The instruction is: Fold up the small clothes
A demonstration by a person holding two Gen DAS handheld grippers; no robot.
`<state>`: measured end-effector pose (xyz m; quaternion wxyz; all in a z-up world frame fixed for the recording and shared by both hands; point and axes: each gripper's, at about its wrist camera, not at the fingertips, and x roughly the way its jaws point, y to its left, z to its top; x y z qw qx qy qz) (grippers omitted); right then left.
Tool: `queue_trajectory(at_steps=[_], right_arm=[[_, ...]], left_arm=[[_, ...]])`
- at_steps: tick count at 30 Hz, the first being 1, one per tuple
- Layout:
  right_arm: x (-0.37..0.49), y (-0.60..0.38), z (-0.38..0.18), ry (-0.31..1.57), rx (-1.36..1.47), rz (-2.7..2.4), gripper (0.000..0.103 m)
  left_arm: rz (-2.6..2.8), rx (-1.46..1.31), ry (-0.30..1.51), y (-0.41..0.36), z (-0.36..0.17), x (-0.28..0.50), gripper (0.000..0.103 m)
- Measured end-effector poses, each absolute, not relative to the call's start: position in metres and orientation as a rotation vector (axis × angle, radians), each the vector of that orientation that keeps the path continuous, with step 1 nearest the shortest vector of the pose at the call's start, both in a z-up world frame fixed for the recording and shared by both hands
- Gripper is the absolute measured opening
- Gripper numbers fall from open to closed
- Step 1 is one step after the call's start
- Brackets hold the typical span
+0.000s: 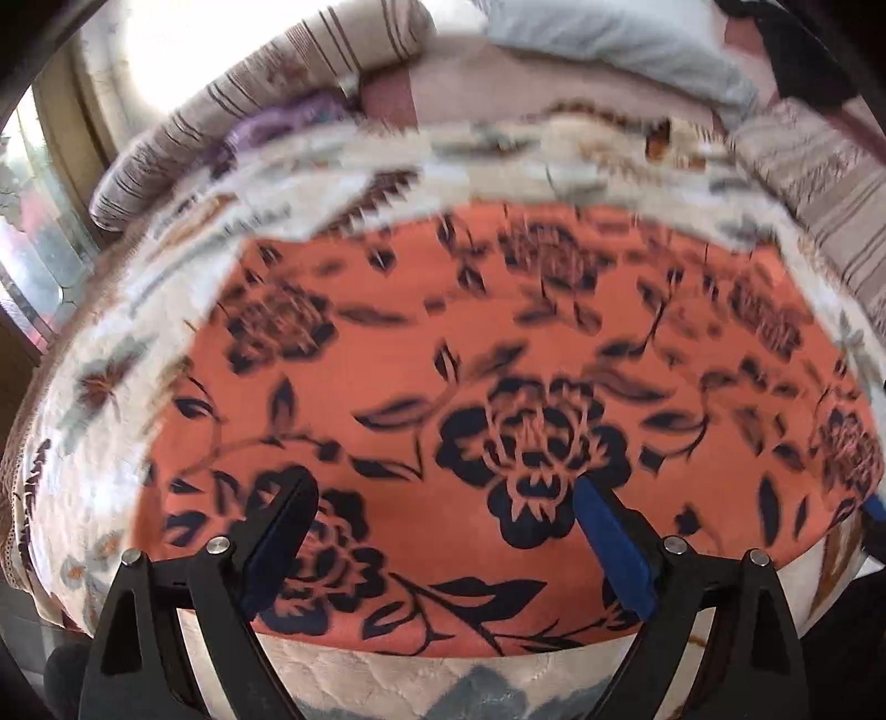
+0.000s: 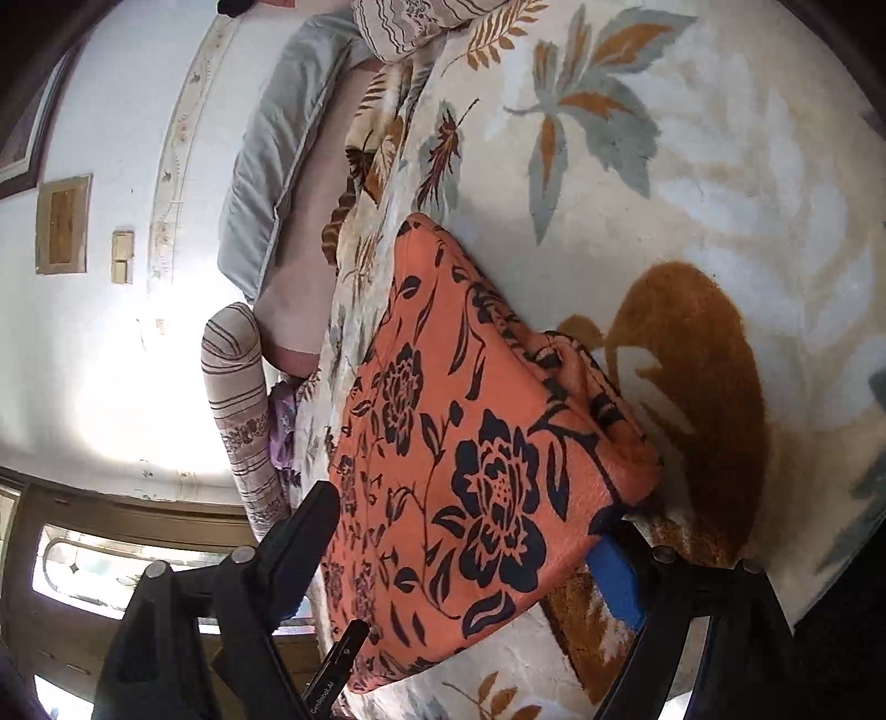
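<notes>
An orange garment with a black flower print lies spread flat on a cream floral blanket. My left gripper is open just above its near part, jaws wide apart, holding nothing. In the right wrist view the garment lies between the open jaws of my right gripper, with a bunched fold along its right edge. One blue-padded finger sits under the garment's right side. The other finger stands clear on the left.
Striped bolster cushions and a grey pillow lie at the far end of the bed. A small purple cloth lies by the bolster. A window is at the left. The blanket spreads right of the garment.
</notes>
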<state>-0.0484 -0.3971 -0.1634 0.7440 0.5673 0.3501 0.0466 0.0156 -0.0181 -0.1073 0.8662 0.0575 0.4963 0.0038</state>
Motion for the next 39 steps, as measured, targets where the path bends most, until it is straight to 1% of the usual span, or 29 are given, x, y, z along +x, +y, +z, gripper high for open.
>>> queue_trajectory(at_steps=[1,4,7,8,10,12,14,16,18,20,21,24,26,27,28,30,31,35,36,39], right_arm=[[-0.047,-0.397,-0.165,0.767,1.236,0.104,0.086],[-0.046,-0.396,-0.16,0.765,1.218,0.107,0.086],[-0.043,-0.394,-0.151,0.767,1.164,0.106,0.086],[-0.042,-0.393,-0.151,0.766,1.165,0.104,0.086],[-0.038,-0.393,-0.156,0.78,1.172,0.085,0.086],[-0.035,-0.391,-0.161,0.786,1.175,0.081,0.086],[-0.034,-0.391,-0.158,0.786,1.16,0.086,0.086],[-0.033,-0.392,-0.156,0.786,1.164,0.086,0.085],[-0.032,-0.392,-0.154,0.781,1.151,0.095,0.085],[-0.029,-0.392,-0.154,0.79,1.13,0.076,0.084],[-0.028,-0.391,-0.155,0.793,1.132,0.076,0.083],[-0.024,-0.389,-0.155,0.819,1.091,0.062,0.071],[-0.022,-0.388,-0.154,0.833,1.074,0.062,0.07],[-0.022,-0.389,-0.154,0.836,1.074,0.057,0.069],[-0.022,-0.389,-0.153,0.835,1.075,0.053,0.069],[-0.02,-0.388,-0.153,0.837,1.07,0.046,0.071],[-0.019,-0.387,-0.154,0.839,1.074,0.038,0.071],[-0.011,-0.383,-0.15,0.862,1.022,0.029,0.071],[-0.01,-0.382,-0.149,0.868,1.013,0.024,0.069],[-0.01,-0.38,-0.149,0.874,0.993,0.012,0.069]], left_arm=[[0.01,0.137,1.017,-0.02,-0.11,0.014,0.096],[0.004,0.121,1.001,-0.018,-0.097,0.011,0.096],[0.008,0.079,0.923,-0.012,-0.083,0.005,0.096],[0.021,0.089,0.919,-0.011,-0.087,0.008,0.096],[0.016,0.114,1.0,-0.012,-0.108,0.017,0.096],[0.017,0.111,0.962,-0.01,-0.107,0.014,0.097],[0.011,0.1,0.974,-0.011,-0.099,0.015,0.097],[0.01,0.078,0.926,-0.009,-0.087,0.01,0.097],[0.023,0.08,0.906,-0.008,-0.088,0.011,0.097],[0.02,0.111,0.994,-0.012,-0.11,0.019,0.098],[0.021,0.115,0.967,-0.012,-0.112,0.018,0.098],[0.012,0.124,0.961,-0.012,-0.097,0.015,0.098],[0.022,0.095,0.904,-0.008,-0.086,0.01,0.098],[0.022,0.092,0.905,-0.007,-0.086,0.01,0.098],[0.03,0.096,0.914,-0.006,-0.09,0.013,0.098],[0.016,0.115,1.006,-0.007,-0.113,0.022,0.099],[0.019,0.108,0.974,-0.007,-0.111,0.019,0.1],[0.009,0.084,0.984,-0.005,-0.102,0.018,0.099],[0.005,0.075,0.974,-0.004,-0.1,0.016,0.099],[0.003,0.084,0.985,-0.003,-0.109,0.018,0.099]])
